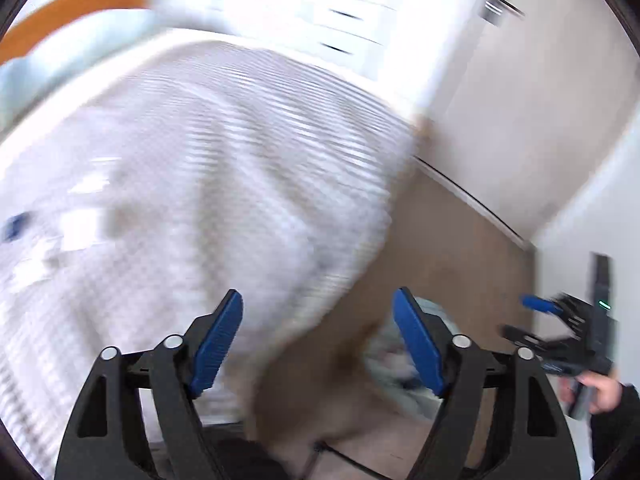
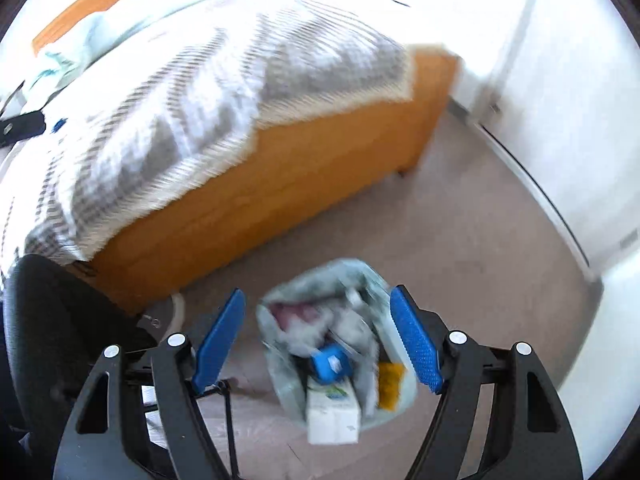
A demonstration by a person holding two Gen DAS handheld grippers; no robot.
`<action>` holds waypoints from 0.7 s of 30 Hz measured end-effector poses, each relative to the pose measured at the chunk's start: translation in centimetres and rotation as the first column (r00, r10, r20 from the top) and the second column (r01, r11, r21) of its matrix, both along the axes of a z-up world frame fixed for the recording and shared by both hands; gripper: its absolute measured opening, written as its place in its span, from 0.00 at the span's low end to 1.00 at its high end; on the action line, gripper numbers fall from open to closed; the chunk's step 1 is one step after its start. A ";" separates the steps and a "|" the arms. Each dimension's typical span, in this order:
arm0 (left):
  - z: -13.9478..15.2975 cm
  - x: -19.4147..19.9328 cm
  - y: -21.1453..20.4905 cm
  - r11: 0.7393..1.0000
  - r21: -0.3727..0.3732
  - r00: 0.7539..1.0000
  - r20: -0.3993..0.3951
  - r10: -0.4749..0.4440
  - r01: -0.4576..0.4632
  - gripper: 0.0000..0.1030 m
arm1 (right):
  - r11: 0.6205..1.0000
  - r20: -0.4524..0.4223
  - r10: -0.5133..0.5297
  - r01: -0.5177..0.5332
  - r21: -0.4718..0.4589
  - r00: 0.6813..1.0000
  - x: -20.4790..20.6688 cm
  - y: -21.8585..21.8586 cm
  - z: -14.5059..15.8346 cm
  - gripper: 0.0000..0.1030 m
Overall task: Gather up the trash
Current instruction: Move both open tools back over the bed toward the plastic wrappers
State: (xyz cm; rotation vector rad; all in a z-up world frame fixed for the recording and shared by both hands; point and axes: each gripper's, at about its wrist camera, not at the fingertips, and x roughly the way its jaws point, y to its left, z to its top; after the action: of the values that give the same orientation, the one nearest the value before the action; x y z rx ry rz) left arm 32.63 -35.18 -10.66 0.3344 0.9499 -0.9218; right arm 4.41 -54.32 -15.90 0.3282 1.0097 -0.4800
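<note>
Right gripper: jaws spread wide with nothing between the blue pads, pointing steeply down at the floor.
Trash bag: a pale bag standing open on the floor, straight under the right gripper and seen through the gap between its fingers; apart from the pads.
Bag contents: a white carton near the front, a blue piece above it, a yellow packet against the right wall, crumpled pale wrappers behind; all blurred.
Left gripper: jaws standing wide, holding nothing; its view is smeared by motion blur.
Under the left gripper: the edge of the striped bedcover hangs on the left, brown floor shows on the right.
Right hand: seen from the left wrist camera at the right edge, gripping the handle of the other gripper.
Bed: an orange wooden frame with the grey-and-white striped cover draped over its long side; its corner stands well beyond the bag.
Floor: an open strip of bare floor runs between the bed side and the white wall.
Wall and door: pale surfaces closing off the right, meeting the floor along a dark line.
Dark chair: at the lower left, close against the bed side.
Thin black cable: lies on the floor left of the bag.
</note>
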 end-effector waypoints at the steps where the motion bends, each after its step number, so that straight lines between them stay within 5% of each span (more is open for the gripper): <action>1: 0.4 1.8 2.0 0.998 -0.001 0.997 0.025 0.069 -0.069 0.84 | 0.999 0.011 0.032 -0.032 0.000 0.999 1.0 0.9 0.6 0.70; 5: -0.1 8.9 9.6 0.952 -0.018 0.951 0.042 0.307 -0.306 0.89 | 0.989 0.043 0.150 -0.150 -0.022 0.988 4.5 4.6 2.5 0.70; 10: -2.8 17.5 15.2 0.841 0.010 0.840 0.066 0.539 -0.541 0.89 | 0.961 0.075 0.246 -0.234 -0.146 0.966 8.2 8.7 4.8 0.70; 14: -5.1 22.6 15.8 0.826 0.041 0.826 0.070 0.559 -0.563 0.89 | 0.937 0.159 0.330 -0.302 -0.174 0.931 11.0 10.6 6.6 0.70; 17: -6.9 24.9 14.0 0.855 0.077 0.857 0.095 0.506 -0.513 0.88 | 0.913 0.178 0.391 -0.356 -0.198 0.903 13.7 12.0 7.4 0.70; 19: -8.6 26.4 13.2 0.857 0.129 0.866 0.093 0.490 -0.499 0.80 | 0.904 0.187 0.415 -0.380 -0.196 0.891 15.8 12.9 7.7 0.70; 20: -9.1 26.6 13.2 0.860 0.124 0.869 0.081 0.488 -0.495 0.62 | 0.900 0.195 0.425 -0.391 -0.191 0.884 16.8 13.4 7.9 0.70; 21: -9.5 26.5 13.4 0.872 0.104 0.878 0.059 0.475 -0.479 0.33 | 0.898 0.204 0.432 -0.399 -0.187 0.878 17.6 13.8 7.9 0.70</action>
State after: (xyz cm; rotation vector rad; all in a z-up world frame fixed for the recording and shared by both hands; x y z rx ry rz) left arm 59.16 -21.81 -20.13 0.1953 0.9998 -0.4055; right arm 21.99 -40.54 -7.95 0.0334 0.7743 -0.1112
